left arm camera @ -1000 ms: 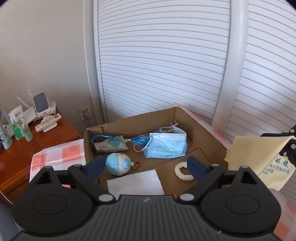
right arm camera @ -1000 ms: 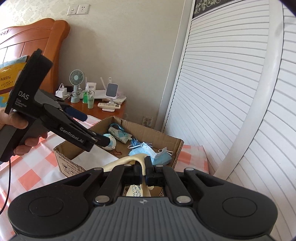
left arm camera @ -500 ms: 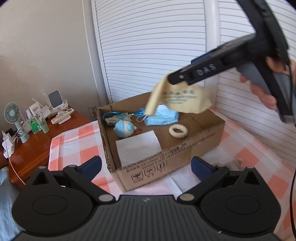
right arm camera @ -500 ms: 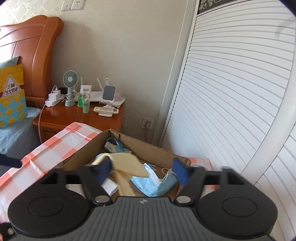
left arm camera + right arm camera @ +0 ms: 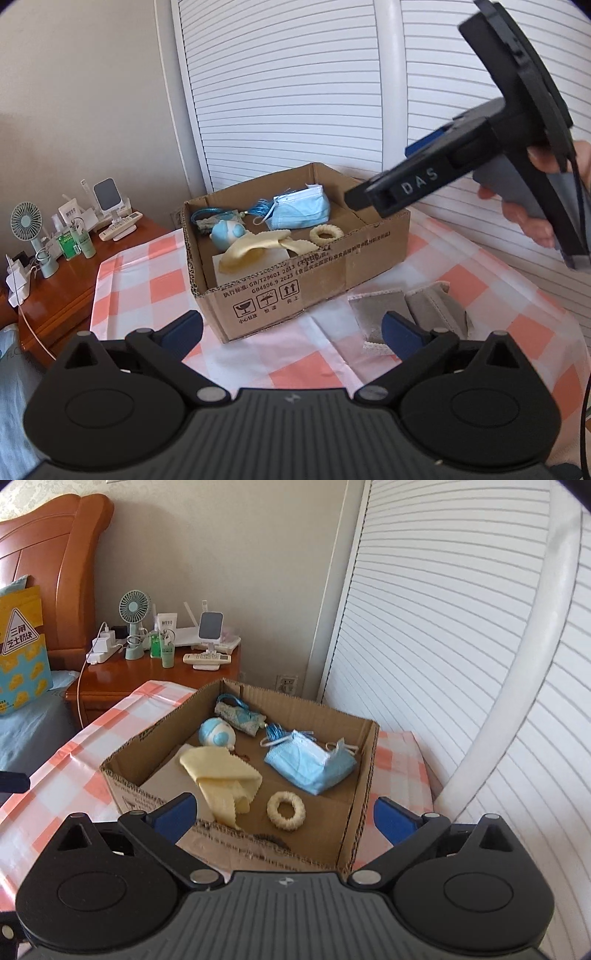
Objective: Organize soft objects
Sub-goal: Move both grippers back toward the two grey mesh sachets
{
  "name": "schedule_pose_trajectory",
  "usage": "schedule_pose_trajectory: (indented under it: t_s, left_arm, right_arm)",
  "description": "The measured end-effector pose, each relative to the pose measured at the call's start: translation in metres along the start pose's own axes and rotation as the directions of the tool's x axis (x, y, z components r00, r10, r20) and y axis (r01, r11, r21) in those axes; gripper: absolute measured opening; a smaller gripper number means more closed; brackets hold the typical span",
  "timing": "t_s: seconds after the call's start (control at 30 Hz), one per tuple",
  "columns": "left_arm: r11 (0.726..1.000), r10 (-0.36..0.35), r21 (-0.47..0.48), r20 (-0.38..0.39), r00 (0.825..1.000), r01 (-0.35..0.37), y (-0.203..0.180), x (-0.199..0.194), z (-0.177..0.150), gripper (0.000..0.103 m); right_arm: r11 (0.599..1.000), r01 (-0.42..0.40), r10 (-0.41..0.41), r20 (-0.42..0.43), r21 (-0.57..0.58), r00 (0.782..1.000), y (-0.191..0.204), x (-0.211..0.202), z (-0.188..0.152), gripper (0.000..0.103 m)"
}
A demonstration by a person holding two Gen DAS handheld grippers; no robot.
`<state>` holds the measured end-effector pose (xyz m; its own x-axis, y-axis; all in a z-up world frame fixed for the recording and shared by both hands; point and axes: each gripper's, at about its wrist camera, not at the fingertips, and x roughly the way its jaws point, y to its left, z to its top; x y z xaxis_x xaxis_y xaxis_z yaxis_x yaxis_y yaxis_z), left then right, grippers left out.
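Your right gripper hangs over the near rim of the cardboard box, its jaws opening wide with nothing pressed between the blue pads; the yellow cloth lies released inside the box, crumpled over a white sheet at the near left. From this view you look straight down into the box and can see the cloth just beside the cream ring, with the blue face mask farther right, the blue-and-white ball and the patterned pouch toward the far wall. Your left gripper is also spread wide and empty, held back from the box over the checked tablecloth. Only its camera shows what is outside the box: two grey folded cloths lying on the tablecloth to the right of the box, just beyond your right-hand pad, and the printed near wall of the box. It also shows the right gripper from the side, raised above the box's right corner, with your hand around its handle. The bedside table with its fan stands far left.
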<state>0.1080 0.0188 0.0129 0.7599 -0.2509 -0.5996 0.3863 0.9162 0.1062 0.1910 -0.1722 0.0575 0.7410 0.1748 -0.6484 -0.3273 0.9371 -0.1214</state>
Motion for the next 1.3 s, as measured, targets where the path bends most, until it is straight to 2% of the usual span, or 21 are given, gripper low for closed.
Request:
schedule_pose_trajectory:
  t_s: [0.17,0.37,0.53,0.67,0.8,0.97,1.1,1.3]
  left_arm:
    - [0.999,-0.027,-0.019,-0.013,1.000,0.027,-0.004,-0.003,-0.008,0.102]
    - [1.000,-0.017,-0.016,-0.014,1.000,0.016,-0.010,-0.001,-0.014,0.102]
    - [0.998,-0.050,-0.034,-0.027,0.998,0.049,-0.012,0.003,-0.018,0.102]
    - [0.997,-0.060,-0.049,-0.034,0.998,0.058,-0.012,0.007,-0.018,0.102]
    - [0.998,-0.051,-0.047,-0.048,0.998,0.049,-0.015,0.012,-0.017,0.102]
    - [0.999,-0.039,-0.036,-0.075,0.996,0.036,-0.020,0.022,-0.016,0.102]
    - [0.998,-0.054,-0.027,-0.098,0.994,0.051,-0.027,0.035,-0.012,0.102]
    - [0.996,-0.087,-0.008,-0.143,0.986,0.087,-0.045,0.072,-0.005,0.102]
  right_arm:
    - [0.995,0.040,-0.034,-0.067,0.094,0.997,-0.003,-0.005,-0.040,0.103]
    - [0.979,0.098,-0.072,-0.144,0.178,0.987,-0.003,-0.003,-0.084,0.103]
    - [0.971,0.146,-0.102,-0.222,0.192,0.970,0.001,0.006,-0.105,0.103]
    - [0.966,0.141,-0.083,-0.257,0.217,0.963,0.003,0.012,-0.112,0.103]
    - [0.968,0.134,-0.072,-0.275,0.212,0.959,0.008,0.019,-0.117,0.103]
    - [0.963,0.171,-0.106,-0.293,0.207,0.950,0.001,0.022,-0.125,0.103]
    - [0.957,0.175,-0.108,-0.279,0.230,0.954,-0.013,0.018,-0.132,0.103]
    - [0.976,0.112,-0.064,-0.243,0.189,0.968,-0.020,0.014,-0.139,0.103]
